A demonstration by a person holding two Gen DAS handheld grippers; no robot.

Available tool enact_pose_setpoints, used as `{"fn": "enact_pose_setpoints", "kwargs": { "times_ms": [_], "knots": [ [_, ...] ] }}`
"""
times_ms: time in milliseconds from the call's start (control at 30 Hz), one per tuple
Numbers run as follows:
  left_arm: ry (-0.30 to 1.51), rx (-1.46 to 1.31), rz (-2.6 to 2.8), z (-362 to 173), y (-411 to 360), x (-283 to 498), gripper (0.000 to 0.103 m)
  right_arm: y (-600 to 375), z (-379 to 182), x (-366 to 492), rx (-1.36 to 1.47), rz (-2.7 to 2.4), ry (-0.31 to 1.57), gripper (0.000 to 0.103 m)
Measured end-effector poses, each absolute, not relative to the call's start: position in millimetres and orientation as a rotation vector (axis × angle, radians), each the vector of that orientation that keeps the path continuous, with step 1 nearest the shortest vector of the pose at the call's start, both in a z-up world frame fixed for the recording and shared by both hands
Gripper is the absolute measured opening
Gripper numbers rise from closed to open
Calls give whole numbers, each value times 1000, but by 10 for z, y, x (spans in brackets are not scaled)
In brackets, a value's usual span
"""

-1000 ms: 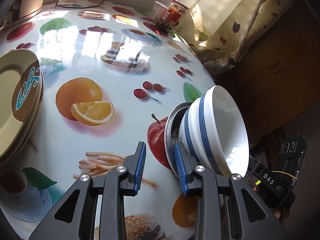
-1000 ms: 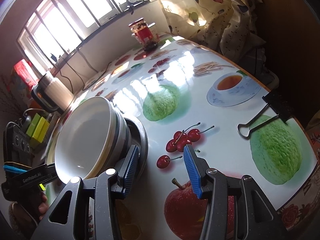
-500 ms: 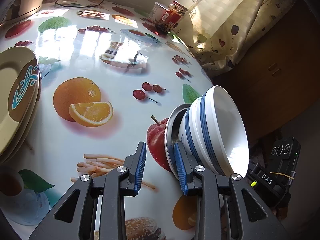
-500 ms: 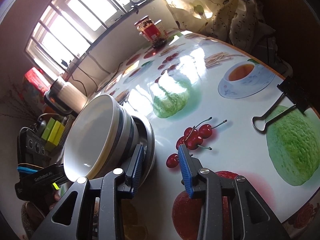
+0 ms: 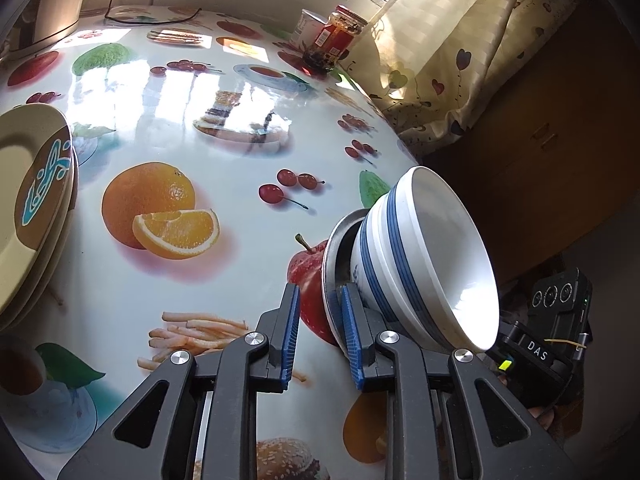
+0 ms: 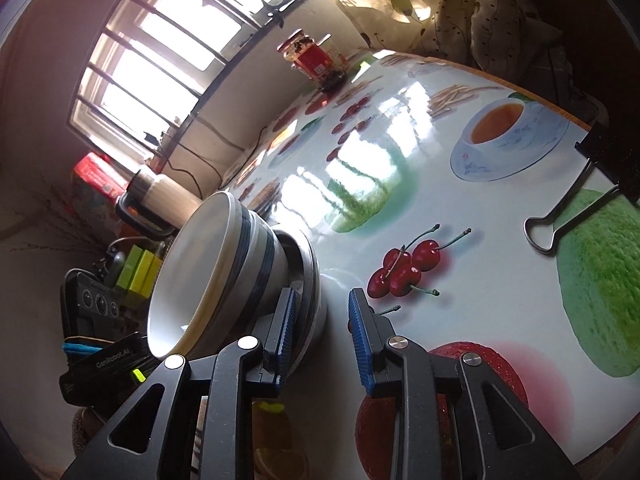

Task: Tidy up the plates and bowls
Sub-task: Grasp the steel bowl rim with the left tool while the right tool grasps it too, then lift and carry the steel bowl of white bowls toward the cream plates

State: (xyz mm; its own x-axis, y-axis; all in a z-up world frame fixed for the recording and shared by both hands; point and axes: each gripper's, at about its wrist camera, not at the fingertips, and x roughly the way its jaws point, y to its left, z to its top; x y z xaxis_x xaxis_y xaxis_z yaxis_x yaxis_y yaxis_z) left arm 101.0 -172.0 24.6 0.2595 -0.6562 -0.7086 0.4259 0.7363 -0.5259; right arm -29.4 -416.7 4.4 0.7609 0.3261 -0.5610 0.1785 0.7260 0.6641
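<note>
A glossy fruit-printed cloth covers the bench (image 5: pixel 180 120) under a barred window, with a heart-patterned curtain at the far end. The left hand-held gripper (image 5: pixel 320 336) has its blue-padded jaws apart, straddling the rim of a metal plate (image 5: pixel 330 264) without closing on it. The right hand-held gripper (image 6: pixel 320 328) is likewise open, its left finger lying against the same plate's rim (image 6: pixel 310 280) from the other side. On that plate stand two nested white bowls (image 5: pixel 432 256) with blue bands, near the bench's edge. The opposite gripper's body reads "DAS" in the left view and "GenRobot.AI" in the right. At the left edge of the left view sits a stack of cream plates (image 5: pixel 32 200), the top one with a brown centre and a turquoise scrawl; the count is unclear. A red-labelled jar (image 5: pixel 334 40) stands far off, its print unreadable. One black binder clip (image 6: pixel 580 196) grips the bench edge.
</note>
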Motion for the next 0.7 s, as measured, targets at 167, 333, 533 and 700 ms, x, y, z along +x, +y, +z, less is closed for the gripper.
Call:
{"fn": "enact_pose_setpoints", "kwargs": {
  "times_ms": [167,333,533,700],
  "knots": [
    [1068,-227,-732,260,-1754,1000,18,-4114,89,-289,733,111,704,16],
    [1060,-214,-746,273,-1781,993,10,-4086,112,-279,714,110,703,13],
    [1056,-212,-746,271,-1786,995,10,-4084,117,-285,714,111,696,13],
    [1058,-217,-750,263,-1770,994,10,-4095,115,-291,715,119,687,13]
  ]
}}
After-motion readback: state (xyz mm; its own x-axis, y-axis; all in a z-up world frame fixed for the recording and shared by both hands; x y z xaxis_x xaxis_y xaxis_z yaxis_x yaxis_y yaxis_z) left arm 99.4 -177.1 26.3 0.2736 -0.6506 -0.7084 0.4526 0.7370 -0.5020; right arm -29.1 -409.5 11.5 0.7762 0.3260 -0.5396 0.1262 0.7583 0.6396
